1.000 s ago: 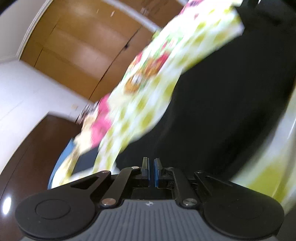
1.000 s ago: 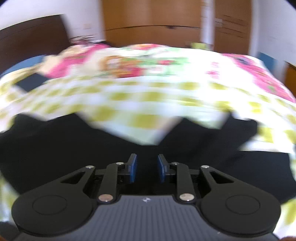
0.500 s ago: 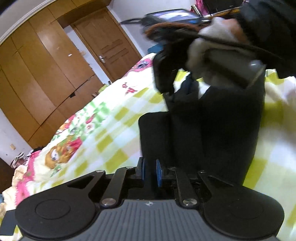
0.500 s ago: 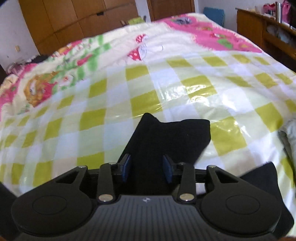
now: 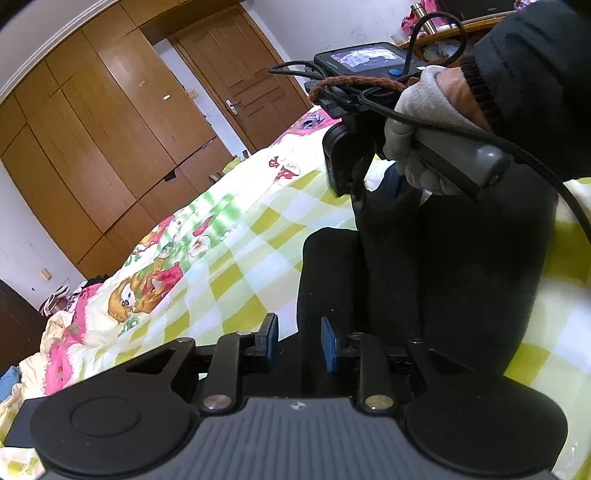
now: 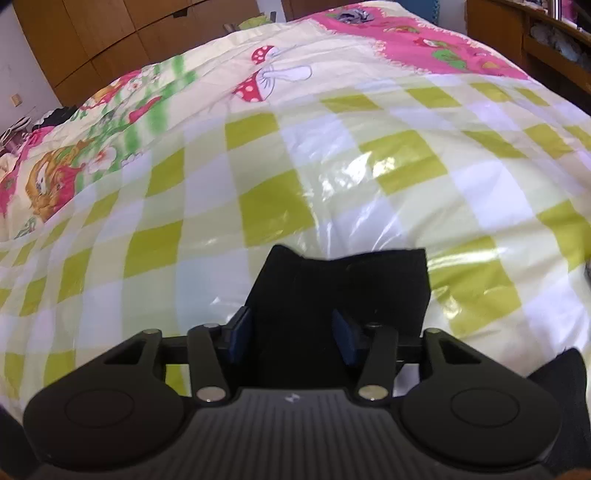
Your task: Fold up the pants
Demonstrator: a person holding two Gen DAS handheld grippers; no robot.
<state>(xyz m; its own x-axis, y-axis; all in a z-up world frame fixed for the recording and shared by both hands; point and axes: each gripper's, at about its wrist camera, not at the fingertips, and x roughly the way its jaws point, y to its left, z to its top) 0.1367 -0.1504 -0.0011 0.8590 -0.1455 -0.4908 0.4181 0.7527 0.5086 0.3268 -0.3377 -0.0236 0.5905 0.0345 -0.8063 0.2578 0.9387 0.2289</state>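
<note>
The black pants (image 5: pixel 443 277) lie as a long folded strip on the checked bed cover (image 5: pixel 240 266). My left gripper (image 5: pixel 300 343) sits low at the strip's near end. Its jaws are opening, the pants' left edge lies between the blue pads, and neither pad presses on it. At the far end a gloved hand (image 5: pixel 417 122) holds my right gripper (image 5: pixel 376 184) tilted down onto the cloth. In the right wrist view the pants' end (image 6: pixel 332 288) fills the gap of the right gripper (image 6: pixel 291 338). Those jaws are closing, and the pads still stand apart.
The bed cover (image 6: pixel 332 166) has green-yellow checks, pink patches and cartoon prints. Wooden wardrobes (image 5: pixel 92 147) and a door (image 5: pixel 240 74) stand beyond the bed. A wooden desk (image 6: pixel 517 33) is at the right, and a dark flat object (image 5: pixel 18 421) lies at the lower left.
Both grippers swept across the bed with the pants and came to rest over the folded strip. The left jaws went from shut to apart. The right jaws stay apart over the pants' end.
</note>
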